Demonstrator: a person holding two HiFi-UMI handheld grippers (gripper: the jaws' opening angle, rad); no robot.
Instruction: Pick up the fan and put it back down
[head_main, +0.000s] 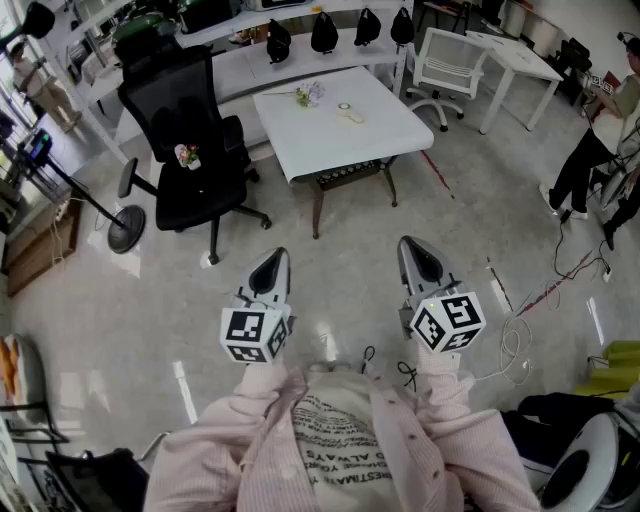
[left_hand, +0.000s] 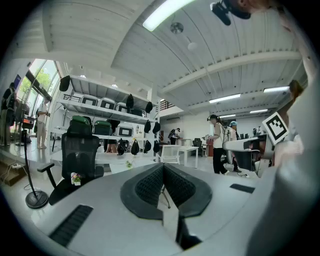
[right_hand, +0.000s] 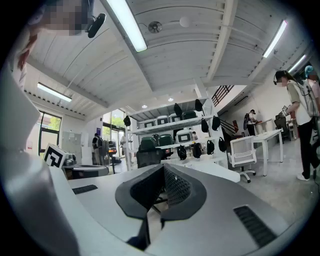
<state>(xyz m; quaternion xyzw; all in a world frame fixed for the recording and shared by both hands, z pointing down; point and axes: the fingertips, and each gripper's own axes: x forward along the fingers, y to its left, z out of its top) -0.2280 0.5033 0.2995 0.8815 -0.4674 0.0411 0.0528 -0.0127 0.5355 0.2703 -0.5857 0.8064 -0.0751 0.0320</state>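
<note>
A white table (head_main: 330, 140) stands ahead of me, with a small pale object (head_main: 350, 112) on it that may be the fan; it is too small to tell. A flowery bit (head_main: 308, 95) lies beside it. My left gripper (head_main: 272, 255) and right gripper (head_main: 413, 245) are held side by side over the floor, well short of the table. Both point level toward it. The left gripper (left_hand: 163, 167) has its jaws closed together with nothing between them. The right gripper (right_hand: 162, 167) is likewise shut and holds nothing.
A black office chair (head_main: 195, 150) stands left of the table, and a pole on a round base (head_main: 125, 228) stands further left. A white chair (head_main: 445, 60) and a second table are at the back right. A person (head_main: 590, 150) stands at the right. Cables (head_main: 520, 300) trail on the floor.
</note>
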